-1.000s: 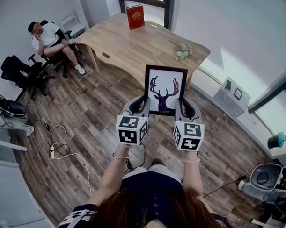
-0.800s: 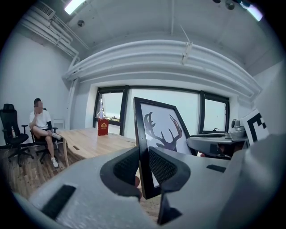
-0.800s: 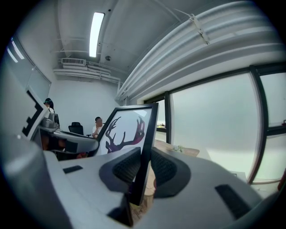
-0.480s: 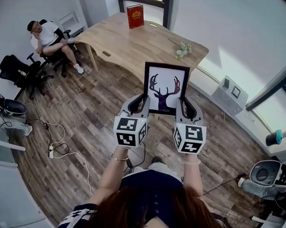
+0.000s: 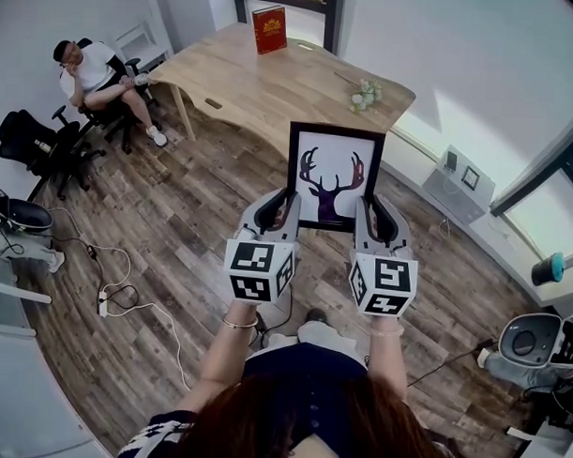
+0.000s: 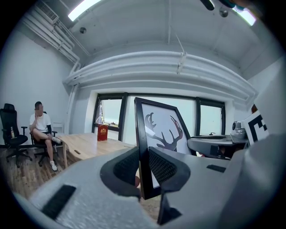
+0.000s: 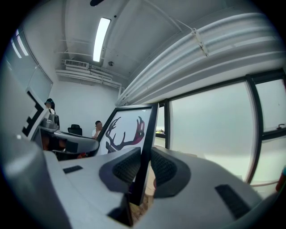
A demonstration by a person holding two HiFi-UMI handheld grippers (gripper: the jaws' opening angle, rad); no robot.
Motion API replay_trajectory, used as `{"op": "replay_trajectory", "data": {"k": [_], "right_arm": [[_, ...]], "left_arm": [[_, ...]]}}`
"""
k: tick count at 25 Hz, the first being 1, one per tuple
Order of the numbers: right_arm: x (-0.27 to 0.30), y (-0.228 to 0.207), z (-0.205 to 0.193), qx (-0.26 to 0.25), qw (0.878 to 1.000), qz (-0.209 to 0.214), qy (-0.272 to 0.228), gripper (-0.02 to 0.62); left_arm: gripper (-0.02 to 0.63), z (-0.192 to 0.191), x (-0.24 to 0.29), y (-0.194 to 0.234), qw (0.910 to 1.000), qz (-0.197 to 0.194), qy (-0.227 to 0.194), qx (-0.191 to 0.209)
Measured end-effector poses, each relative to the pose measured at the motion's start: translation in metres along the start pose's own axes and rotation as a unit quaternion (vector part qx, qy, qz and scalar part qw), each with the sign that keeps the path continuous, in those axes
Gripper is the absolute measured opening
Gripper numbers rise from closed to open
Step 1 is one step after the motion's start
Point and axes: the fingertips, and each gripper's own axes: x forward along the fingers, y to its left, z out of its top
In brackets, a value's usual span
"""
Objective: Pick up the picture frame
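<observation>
Since a second ago, the picture frame (image 5: 333, 176) and both tongs have come up a little in your head view, with no visible change in either grip.

Head view: the frame stands upright in the air with its long axis vertical and the deer print facing you. It hangs over the wood floor (image 5: 183, 229), on your side of the surface (image 5: 273, 82) and not resting on it. Your left tongs (image 5: 287, 203) hold its lower left edge and your right tongs (image 5: 364, 209) its lower right edge. Both are at the same height, so neither hand is nearer.

Left gripper view: the tongs are partly closed, and both ribbed pads clamp the black frame border edge-on near its bottom corner.

Right gripper view: same finding. The pads pinch the opposite border low down, and the frame rises above them.

Judgement: the pickup is effectively made. With both holds low, the frame's top could tip, so keep your two hands level.
</observation>
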Motion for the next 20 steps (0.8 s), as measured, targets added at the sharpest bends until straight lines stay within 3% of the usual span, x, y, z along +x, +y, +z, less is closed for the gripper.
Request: {"op": "replay_trajectory", "data": {"k": [20], "right_arm": [[-0.038,0.027,0.011,-0.006,1.000,-0.008,-0.013,0.074]], "left_arm": [[0.080,0.008,-0.044,-0.004,0.9998,-0.010,-0.014,0.006]]}}
